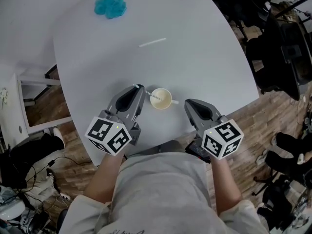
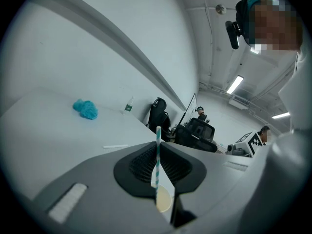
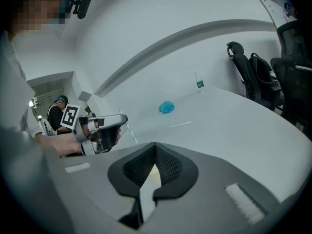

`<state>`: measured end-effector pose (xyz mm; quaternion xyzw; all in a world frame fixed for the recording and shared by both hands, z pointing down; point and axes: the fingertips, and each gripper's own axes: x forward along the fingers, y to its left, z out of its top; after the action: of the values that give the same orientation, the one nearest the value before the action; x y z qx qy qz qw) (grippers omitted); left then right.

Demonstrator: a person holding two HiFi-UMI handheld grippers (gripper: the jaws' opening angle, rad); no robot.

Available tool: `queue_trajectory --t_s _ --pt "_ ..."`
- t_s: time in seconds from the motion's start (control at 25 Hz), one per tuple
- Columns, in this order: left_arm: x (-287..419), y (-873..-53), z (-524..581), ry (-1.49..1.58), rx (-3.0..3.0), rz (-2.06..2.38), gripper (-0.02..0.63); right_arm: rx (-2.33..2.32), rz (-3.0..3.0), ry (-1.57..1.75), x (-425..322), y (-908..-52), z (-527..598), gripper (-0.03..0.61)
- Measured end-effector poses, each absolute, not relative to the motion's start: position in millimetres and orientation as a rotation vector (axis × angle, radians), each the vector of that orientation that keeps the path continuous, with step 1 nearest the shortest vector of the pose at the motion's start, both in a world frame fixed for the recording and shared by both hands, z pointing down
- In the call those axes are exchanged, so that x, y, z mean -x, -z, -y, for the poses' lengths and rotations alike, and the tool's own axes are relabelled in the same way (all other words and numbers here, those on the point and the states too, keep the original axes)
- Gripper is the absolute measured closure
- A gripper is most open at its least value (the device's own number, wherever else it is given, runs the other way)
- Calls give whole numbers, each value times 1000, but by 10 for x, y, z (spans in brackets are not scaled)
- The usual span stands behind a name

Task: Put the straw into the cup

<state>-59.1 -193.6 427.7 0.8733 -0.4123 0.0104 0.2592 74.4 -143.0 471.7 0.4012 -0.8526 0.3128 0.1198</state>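
A small cream cup (image 1: pixel 161 99) stands near the white table's (image 1: pixel 204 57) front edge, between my two grippers. My left gripper (image 1: pixel 140 88) is shut on a teal-and-white striped straw (image 2: pixel 158 143), held upright in the left gripper view. The straw's lower end points into the cup (image 2: pixel 163 200) just below the jaws. In the head view the straw (image 1: pixel 151 96) reaches over the cup's left rim. My right gripper (image 1: pixel 187 103) is just right of the cup, tips shut with nothing seen between them. The cup (image 3: pixel 153 175) shows through the gap under its jaws.
A crumpled blue cloth-like lump (image 1: pixel 110 6) lies at the table's far side. A thin white strip (image 1: pixel 152 42) lies mid-table. A small bottle (image 3: pixel 199 83) stands at the far edge. Black chairs and bags (image 1: pixel 275 48) crowd the floor to the right.
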Motion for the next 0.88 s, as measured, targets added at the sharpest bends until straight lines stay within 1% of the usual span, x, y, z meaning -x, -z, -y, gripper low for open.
queue_trajectory --t_s 0.88 --pt "588 -4758 1988 -36 -2279 1119 572 -1153 2448 -967 -719 -4935 1272 571"
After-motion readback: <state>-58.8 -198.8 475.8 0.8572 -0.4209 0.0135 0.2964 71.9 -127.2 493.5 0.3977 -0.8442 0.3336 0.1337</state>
